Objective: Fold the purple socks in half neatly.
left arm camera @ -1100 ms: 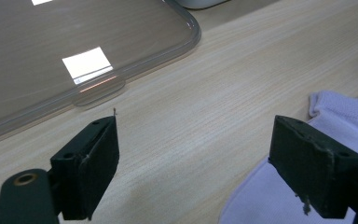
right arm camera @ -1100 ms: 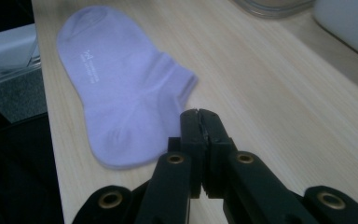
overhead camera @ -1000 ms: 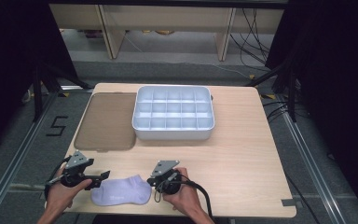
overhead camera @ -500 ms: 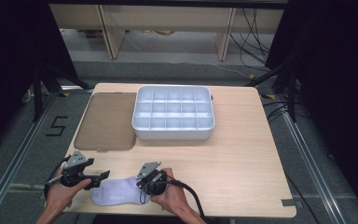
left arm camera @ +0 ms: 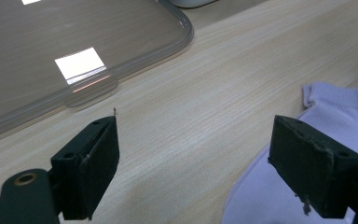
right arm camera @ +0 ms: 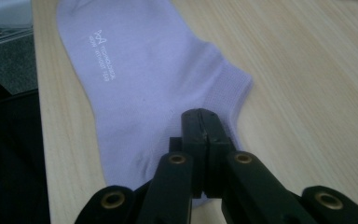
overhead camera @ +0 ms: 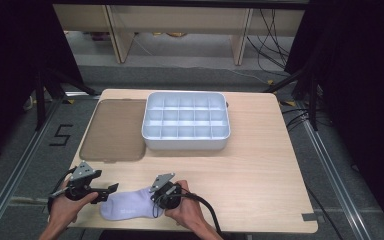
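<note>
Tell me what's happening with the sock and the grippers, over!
Right gripper jaws shut, pinching the sock at one end. Left gripper jaws open at the other end, one over the fabric. Sock flat at table's near edge. Nothing in the way.

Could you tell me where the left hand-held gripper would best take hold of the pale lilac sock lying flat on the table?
Probably the free end of the pale lilac fabric sock, approached from its left. The sock lies flat, so one jaw likely must slide under that edge. The left hand-held gripper is open there; the right hand-held gripper looks shut at the other end.
</note>
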The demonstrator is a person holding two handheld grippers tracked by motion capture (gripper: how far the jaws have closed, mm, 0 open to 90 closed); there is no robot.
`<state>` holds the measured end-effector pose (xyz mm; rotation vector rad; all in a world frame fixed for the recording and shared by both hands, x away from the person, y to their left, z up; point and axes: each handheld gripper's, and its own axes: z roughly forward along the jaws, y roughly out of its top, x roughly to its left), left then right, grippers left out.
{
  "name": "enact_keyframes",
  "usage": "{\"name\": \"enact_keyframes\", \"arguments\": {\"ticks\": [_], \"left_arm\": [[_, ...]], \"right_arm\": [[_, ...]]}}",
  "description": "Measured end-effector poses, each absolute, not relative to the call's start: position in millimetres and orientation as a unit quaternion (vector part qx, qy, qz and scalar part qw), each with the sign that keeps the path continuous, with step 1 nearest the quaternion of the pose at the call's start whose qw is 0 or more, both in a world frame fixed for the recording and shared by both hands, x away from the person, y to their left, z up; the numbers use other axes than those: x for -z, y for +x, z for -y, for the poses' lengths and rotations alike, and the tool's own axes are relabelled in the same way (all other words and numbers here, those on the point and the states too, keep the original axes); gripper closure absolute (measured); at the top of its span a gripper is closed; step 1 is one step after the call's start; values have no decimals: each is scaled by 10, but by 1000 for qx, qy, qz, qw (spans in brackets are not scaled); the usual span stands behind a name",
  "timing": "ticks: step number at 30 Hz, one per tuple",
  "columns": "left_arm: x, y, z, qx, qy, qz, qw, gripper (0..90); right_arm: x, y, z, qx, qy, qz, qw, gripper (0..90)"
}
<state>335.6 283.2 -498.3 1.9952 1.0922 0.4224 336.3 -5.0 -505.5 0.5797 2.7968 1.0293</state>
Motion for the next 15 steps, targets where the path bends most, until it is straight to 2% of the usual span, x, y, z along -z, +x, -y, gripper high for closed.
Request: {"name": "enact_keyframes", "arguments": {"ticks": [1, 15], "left_arm": [[4967, 3362, -2871, -166, 806, -419, 383, 155], [4968, 3362, -2871, -162, 805, -419, 387, 155]], "right_arm": [[5049, 3378, 109, -336, 197, -919, 57, 900], [5016, 3433, 560, -319, 247, -912, 72, 900]]}}
